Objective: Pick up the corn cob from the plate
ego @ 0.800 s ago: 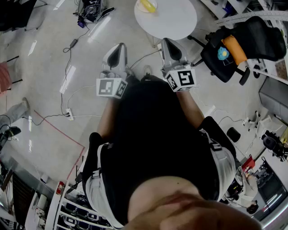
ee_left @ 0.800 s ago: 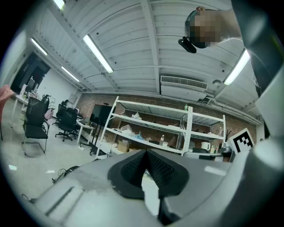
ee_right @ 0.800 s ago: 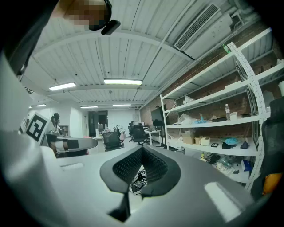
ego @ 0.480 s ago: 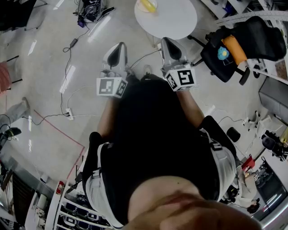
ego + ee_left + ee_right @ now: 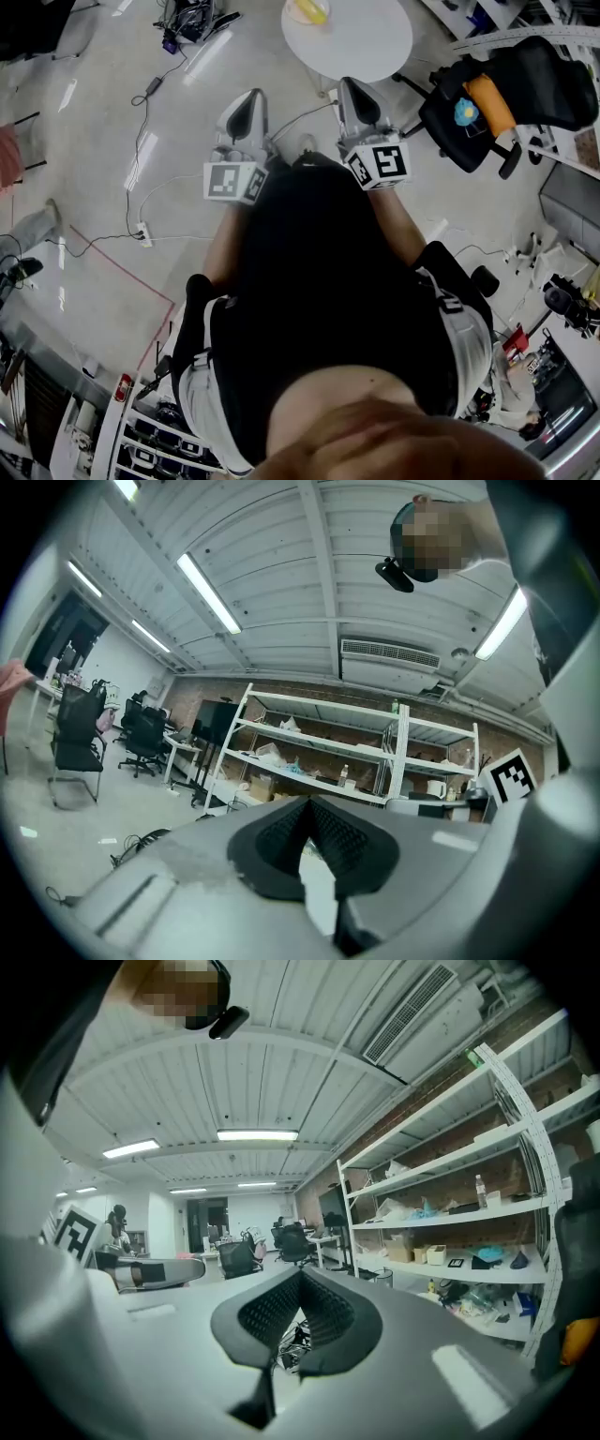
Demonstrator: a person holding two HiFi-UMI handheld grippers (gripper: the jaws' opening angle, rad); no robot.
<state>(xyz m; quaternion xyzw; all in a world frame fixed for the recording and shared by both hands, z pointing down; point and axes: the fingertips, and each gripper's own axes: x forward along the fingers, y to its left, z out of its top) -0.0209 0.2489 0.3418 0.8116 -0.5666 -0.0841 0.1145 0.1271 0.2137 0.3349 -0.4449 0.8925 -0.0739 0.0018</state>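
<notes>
The yellow corn cob (image 5: 307,10) lies on a plate at the far edge of a round white table (image 5: 361,45), at the top of the head view. Neither gripper view shows the corn. Both grippers are held level in front of the person's chest, short of the table. My left gripper (image 5: 246,103) is shut with nothing between its dark pads (image 5: 281,832). My right gripper (image 5: 353,91) is also shut and empty, and its pads (image 5: 328,1316) meet at the tip. Each carries its marker cube close to the body.
A black office chair (image 5: 487,98) with an orange cushion stands to the right of the table. Cables and a power strip (image 5: 143,234) lie on the floor at the left. White shelving racks (image 5: 375,752) (image 5: 469,1194) with boxes line the brick wall ahead.
</notes>
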